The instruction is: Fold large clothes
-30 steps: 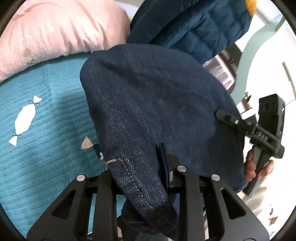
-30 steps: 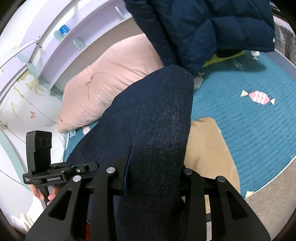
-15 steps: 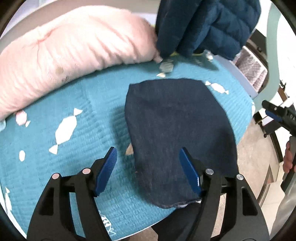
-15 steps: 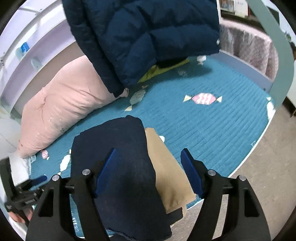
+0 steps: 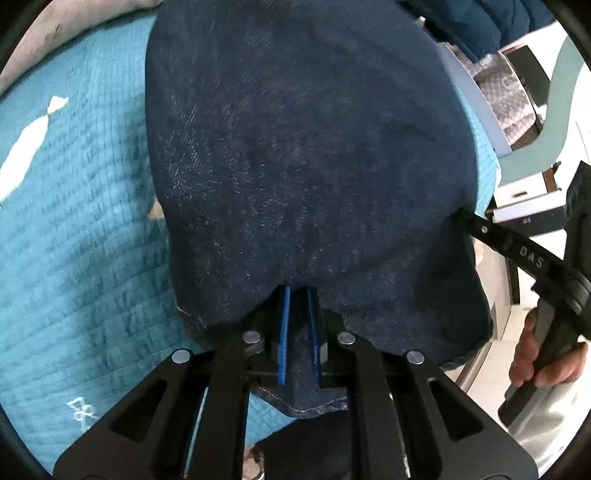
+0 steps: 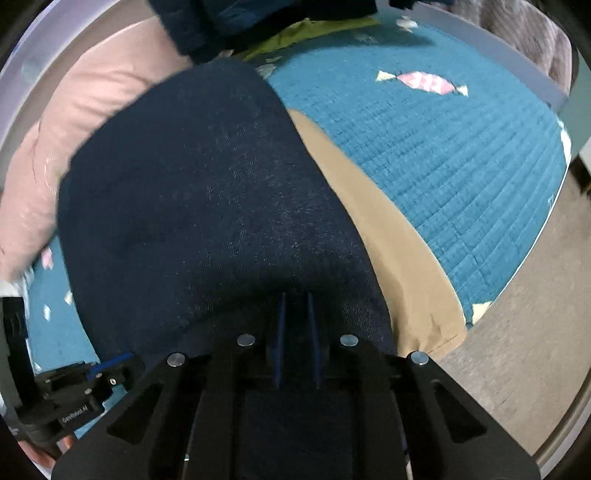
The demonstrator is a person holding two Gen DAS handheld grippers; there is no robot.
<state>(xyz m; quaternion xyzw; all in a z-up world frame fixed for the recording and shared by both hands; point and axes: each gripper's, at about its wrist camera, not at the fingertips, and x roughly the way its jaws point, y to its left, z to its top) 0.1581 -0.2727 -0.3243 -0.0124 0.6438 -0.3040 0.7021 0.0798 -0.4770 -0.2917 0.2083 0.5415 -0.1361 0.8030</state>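
My left gripper (image 5: 297, 295) points steeply down, its blue pads (image 5: 284, 332) closing on the near edge of the dark denim garment (image 5: 306, 147), with a fold of that cloth pinched between them. My right gripper (image 6: 295, 299) does the same at its side of the edge, jaws closing with denim between the pads (image 6: 279, 339). Ahead of both pairs of fingers the denim lies spread over the teal quilted mat (image 6: 461, 155). To the right of my right fingers a tan garment (image 6: 399, 236) shows from under the denim. A pink cushion (image 6: 74, 129) lies beyond and left; a navy padded jacket (image 6: 229, 22) lies beyond the denim's far end. My right hand (image 5: 535, 354) grips its handle.
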